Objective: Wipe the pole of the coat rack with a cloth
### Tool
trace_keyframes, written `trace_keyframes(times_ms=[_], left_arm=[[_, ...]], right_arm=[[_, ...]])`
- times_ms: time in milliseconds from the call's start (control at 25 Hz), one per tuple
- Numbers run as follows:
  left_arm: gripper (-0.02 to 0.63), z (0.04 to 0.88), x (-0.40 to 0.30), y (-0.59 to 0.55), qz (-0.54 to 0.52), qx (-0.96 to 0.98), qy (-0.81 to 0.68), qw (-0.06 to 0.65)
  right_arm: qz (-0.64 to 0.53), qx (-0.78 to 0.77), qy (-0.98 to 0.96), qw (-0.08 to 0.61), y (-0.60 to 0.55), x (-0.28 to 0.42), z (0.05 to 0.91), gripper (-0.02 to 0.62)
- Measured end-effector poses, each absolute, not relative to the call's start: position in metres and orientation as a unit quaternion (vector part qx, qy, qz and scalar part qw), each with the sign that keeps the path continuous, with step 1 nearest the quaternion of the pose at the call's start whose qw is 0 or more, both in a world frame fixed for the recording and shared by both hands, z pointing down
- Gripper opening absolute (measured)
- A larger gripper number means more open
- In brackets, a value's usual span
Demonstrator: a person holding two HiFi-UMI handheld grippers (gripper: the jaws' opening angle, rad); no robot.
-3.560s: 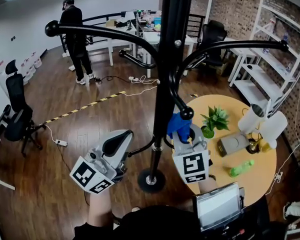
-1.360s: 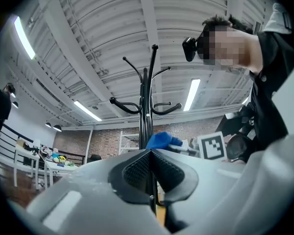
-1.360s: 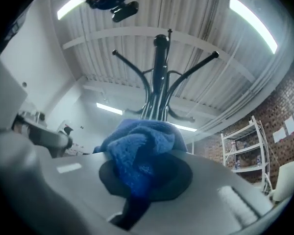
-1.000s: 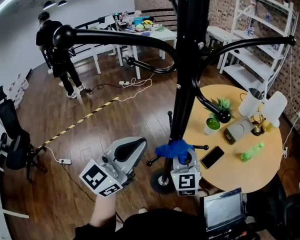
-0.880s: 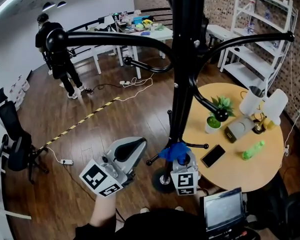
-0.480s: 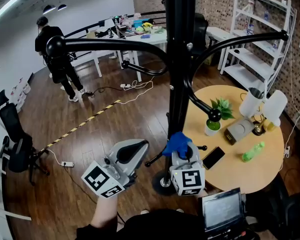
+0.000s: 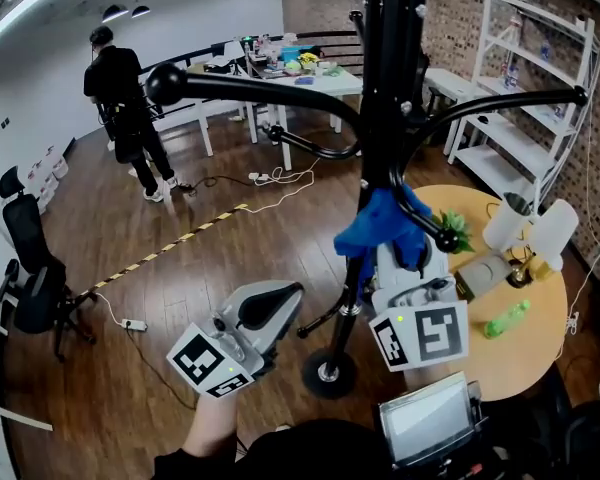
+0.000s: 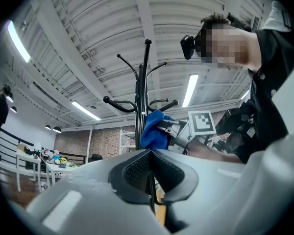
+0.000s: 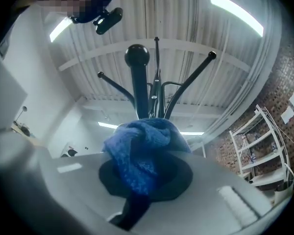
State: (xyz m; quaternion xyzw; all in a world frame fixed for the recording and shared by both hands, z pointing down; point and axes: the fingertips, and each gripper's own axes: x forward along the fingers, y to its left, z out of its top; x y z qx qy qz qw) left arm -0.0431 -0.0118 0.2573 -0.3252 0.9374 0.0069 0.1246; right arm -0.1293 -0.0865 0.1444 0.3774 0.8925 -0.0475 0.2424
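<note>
Pole (image 7: 385,118): top cut off by head view's upper edge; middle stretch hidden behind blue cloth (image 7: 385,223).
Right gripper (image 9: 144,177): tips of the jaws buried under cloth; contact with pole not visible.
Far white table (image 7: 325,81): things on it too small to tell.

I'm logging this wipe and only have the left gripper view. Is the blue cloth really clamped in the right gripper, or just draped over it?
Observer: Clamped. In the right gripper view the blue cloth is bunched between the jaws of the right gripper, which are shut on it, and a tail hangs below.
Operator: How high up is it?
Observer: In the head view it lies over the pole, about level with the ball end of a lower hook and well above the round base. I cannot confirm that it touches the pole.
</note>
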Motion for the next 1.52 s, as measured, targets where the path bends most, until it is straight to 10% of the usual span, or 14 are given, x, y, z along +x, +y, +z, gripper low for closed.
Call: trace_keyframes(times_ms=[720,1240,1520], left_arm=[[-0.008,0.269,-0.048,-0.018,0.018,-0.343,0.934,0.101],[-0.008,0.261,-0.039,-0.004,0.016,-0.328,0.937,0.117],[-0.008,0.262,-0.041,0.005,0.018,-0.321,0.940,0.119]], right_arm=[[0.053,0.377,0.920,-0.089,-0.080,-0.138,0.476,0.023],[-0.067,0.398,0.893,0.201,-0.084,-0.129,0.154,0.023],[-0.078,0.390,0.893,0.211,-0.087,-0.130,0.170,0.023]])
